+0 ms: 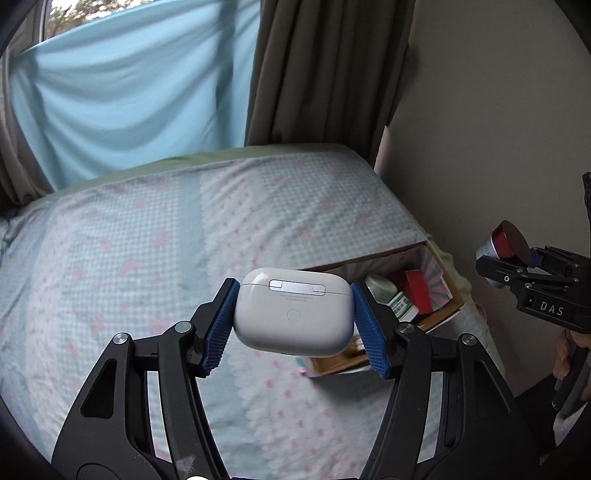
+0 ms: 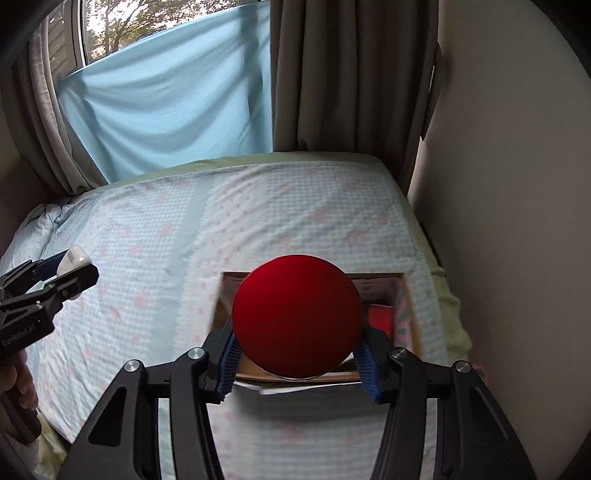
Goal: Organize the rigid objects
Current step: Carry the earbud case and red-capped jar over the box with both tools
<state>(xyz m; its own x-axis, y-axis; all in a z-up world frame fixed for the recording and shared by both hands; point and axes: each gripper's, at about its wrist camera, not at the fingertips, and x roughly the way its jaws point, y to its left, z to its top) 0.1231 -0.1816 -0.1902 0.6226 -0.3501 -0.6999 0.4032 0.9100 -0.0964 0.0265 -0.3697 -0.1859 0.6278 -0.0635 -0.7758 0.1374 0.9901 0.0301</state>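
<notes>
Daylight and trees are seen through a window at the upper left, its lower part covered by a pale blue sheet, with a brown curtain hung just to the right of it. Below, a bed with a checked, pink-patterned cover is spread across both views. Above that cover the left gripper is held, and a white earbud case is clamped between its blue pads, hinge side turned toward the camera; the case is carried in the air, clear of the bedding. From the right wrist view the same case is glimpsed at the far left in that gripper. Further right, an open cardboard box is set on the bed near the wall; a red box and a green-and-white packet are seen inside it. Directly over the box the right gripper is poised, and a round red tin is gripped at its sides by the blue pads, its flat red face filling the view. From the left wrist view this tin is shown at the far right edge, pinched in the right gripper, beside a plain beige wall
</notes>
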